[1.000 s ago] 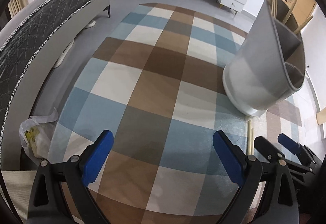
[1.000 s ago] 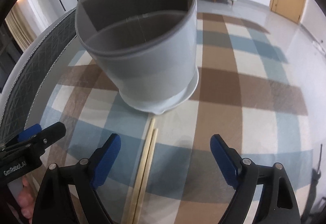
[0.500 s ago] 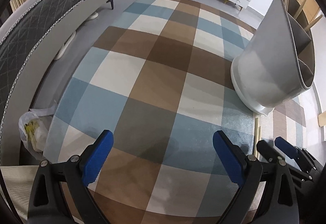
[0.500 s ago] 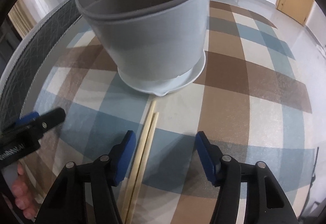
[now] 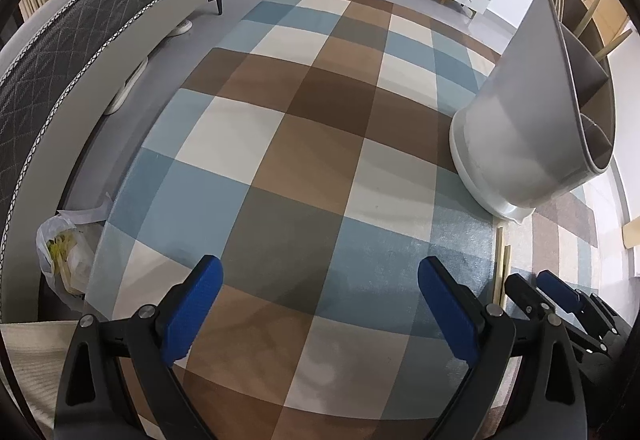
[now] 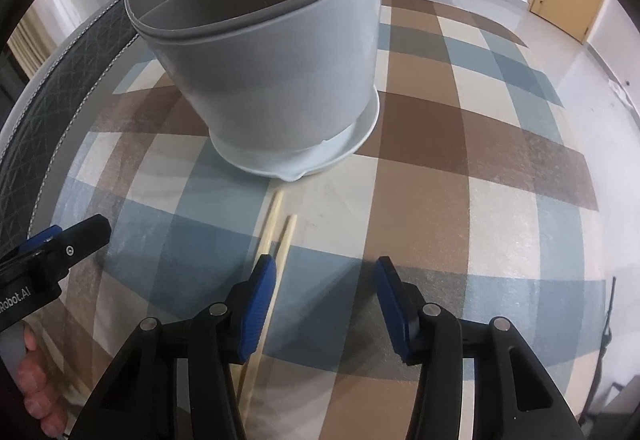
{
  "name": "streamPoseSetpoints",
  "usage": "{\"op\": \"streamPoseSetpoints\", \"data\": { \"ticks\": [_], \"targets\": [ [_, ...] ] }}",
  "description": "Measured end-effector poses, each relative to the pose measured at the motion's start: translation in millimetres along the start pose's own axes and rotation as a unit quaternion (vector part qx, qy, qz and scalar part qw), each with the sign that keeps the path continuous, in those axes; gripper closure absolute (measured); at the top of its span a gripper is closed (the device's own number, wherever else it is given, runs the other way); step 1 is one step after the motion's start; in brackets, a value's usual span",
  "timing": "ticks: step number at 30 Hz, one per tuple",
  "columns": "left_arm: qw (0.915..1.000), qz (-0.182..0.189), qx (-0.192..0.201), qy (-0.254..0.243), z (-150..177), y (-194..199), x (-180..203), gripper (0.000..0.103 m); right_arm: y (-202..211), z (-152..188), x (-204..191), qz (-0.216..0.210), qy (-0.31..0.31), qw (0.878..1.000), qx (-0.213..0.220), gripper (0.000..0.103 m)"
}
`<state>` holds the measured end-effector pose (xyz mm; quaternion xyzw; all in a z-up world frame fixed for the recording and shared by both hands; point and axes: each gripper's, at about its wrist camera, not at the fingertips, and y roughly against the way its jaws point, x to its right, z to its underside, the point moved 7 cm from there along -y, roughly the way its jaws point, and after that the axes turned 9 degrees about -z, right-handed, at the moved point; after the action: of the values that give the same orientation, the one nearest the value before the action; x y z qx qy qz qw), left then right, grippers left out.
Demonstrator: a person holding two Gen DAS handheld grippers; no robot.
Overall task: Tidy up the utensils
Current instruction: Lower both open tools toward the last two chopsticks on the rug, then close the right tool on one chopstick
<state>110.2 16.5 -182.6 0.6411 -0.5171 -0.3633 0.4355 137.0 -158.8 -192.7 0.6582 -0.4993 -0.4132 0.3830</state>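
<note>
Two chopsticks (image 6: 276, 236) are lying side by side on the checked rug (image 6: 480, 180), pale wood, slim and straight, one reaching a little farther than the other — their far tips are pointing at the foot of one grey utensil holder (image 6: 272, 80). The holder is standing upright on the rug, divided into compartments, with more sticks poking from its far section. The right gripper (image 6: 322, 278) is closing, its blue pads hanging above the rug just right of the pair; nothing is sitting between them. The left gripper (image 5: 320, 288) is holding its jaws spread wide — empty, over bare rug.
</note>
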Motion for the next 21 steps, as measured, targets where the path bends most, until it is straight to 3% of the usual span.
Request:
{"op": "streamPoseSetpoints", "data": {
  "ticks": [5, 7, 13, 17, 21],
  "targets": [
    [1.0, -0.003, 0.008, -0.002, -2, 3, -2, 0.008, -6, -4, -13, 0.025, 0.031, 0.999, 0.007, 0.057],
    [0.9999, -0.006, 0.01, -0.002, -2, 3, -4, 0.008, -8, -6, -18, 0.02, 0.036, 0.999, 0.013, 0.064],
    [0.9999, -0.005, 0.01, -0.009, -2, 2, -2, 0.008, -11, -9, -24, 0.006, 0.048, 0.998, 0.026, 0.07],
    [0.9997, -0.009, 0.013, -0.019, -1, 5, 2, 0.008, -11, -10, -23, -0.003, 0.055, 0.998, 0.031, 0.092],
    [0.9994, -0.012, 0.017, -0.026, 0, 11, 9, 0.008, -7, -5, -21, -0.016, 0.054, 0.998, 0.035, 0.098]
  ]
}}
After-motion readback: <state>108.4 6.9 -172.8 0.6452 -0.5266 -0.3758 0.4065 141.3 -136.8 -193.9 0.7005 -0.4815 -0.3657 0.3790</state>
